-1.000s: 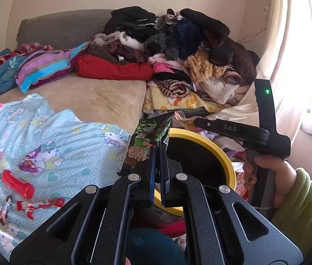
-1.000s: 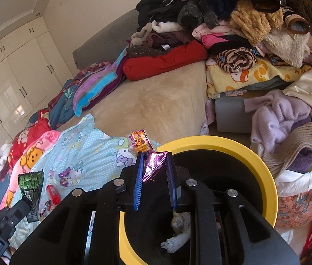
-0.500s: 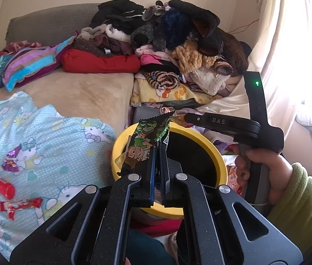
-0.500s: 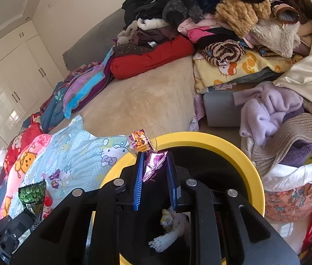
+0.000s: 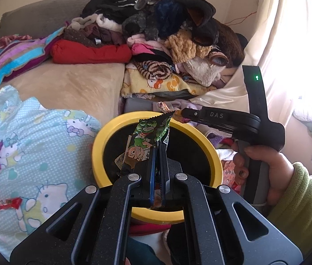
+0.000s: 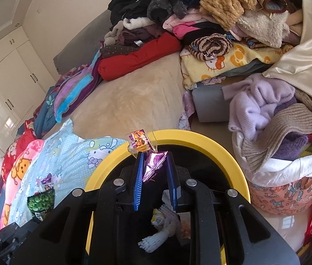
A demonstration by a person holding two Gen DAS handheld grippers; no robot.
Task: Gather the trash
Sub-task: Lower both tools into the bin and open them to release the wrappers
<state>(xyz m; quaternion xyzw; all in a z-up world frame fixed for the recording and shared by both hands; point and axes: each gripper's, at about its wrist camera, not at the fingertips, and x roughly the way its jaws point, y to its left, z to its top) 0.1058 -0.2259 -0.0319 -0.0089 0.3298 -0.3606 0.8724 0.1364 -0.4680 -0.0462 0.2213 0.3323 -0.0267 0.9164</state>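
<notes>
Over the yellow-rimmed bin (image 5: 211,152), centre frame: my left gripper (image 5: 158,152) clenched on a green snack wrapper (image 5: 149,137), my right gripper (image 6: 154,165) grasping a purple wrapper (image 6: 152,165). Neither dropped yet. Red wrappers (image 5: 1,205) remain lower left on the blue sheet (image 5: 52,137); task partway, I judge.

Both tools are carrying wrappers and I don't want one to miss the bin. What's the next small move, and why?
Probably open the right tool: its purple wrapper hangs over the yellow bin, which already holds trash. The left tool with the green wrapper looks close behind.
</notes>
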